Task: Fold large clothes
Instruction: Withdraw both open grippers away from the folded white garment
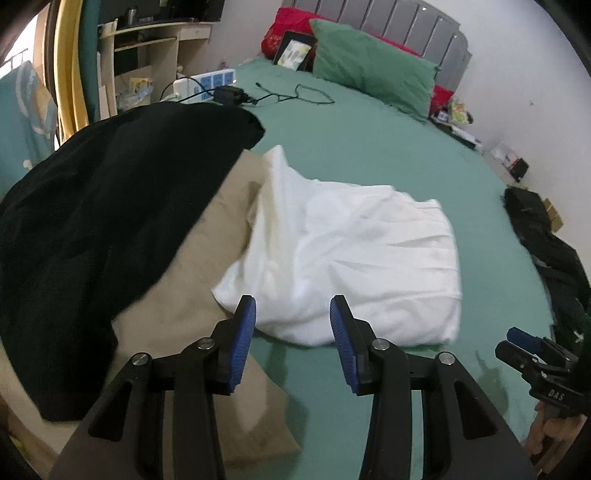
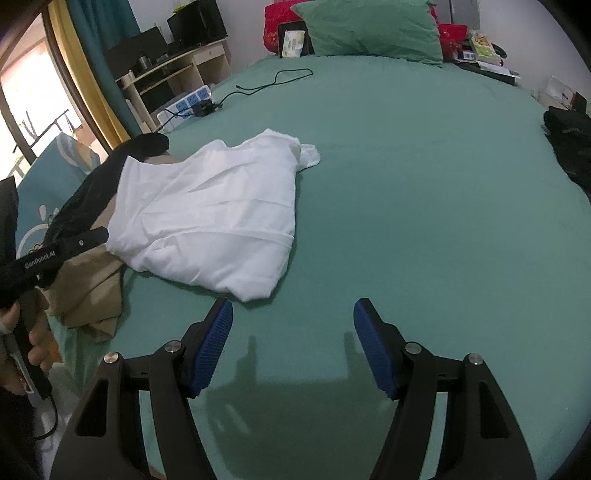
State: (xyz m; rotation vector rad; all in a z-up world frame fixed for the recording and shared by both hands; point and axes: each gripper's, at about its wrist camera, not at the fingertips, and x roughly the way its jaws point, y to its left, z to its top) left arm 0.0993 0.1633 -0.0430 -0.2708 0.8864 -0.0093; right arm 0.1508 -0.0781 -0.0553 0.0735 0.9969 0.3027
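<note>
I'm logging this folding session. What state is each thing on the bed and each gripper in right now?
white garment: roughly folded, wrinkled, lying on the bed, not held.
black garment: unfolded, spread over the tan one.
tan garment: unfolded, partly covered by both others.
left gripper: open, fingers empty, near the white garment's edge.
right gripper: open, empty, above bare green sheet.
green pillow: at the headboard.

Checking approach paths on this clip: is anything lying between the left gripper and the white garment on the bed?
Nothing visible. The left gripper is open just short of the white garment, with only bare green sheet between them. The tan garment and black garment lie off to the side.
</note>
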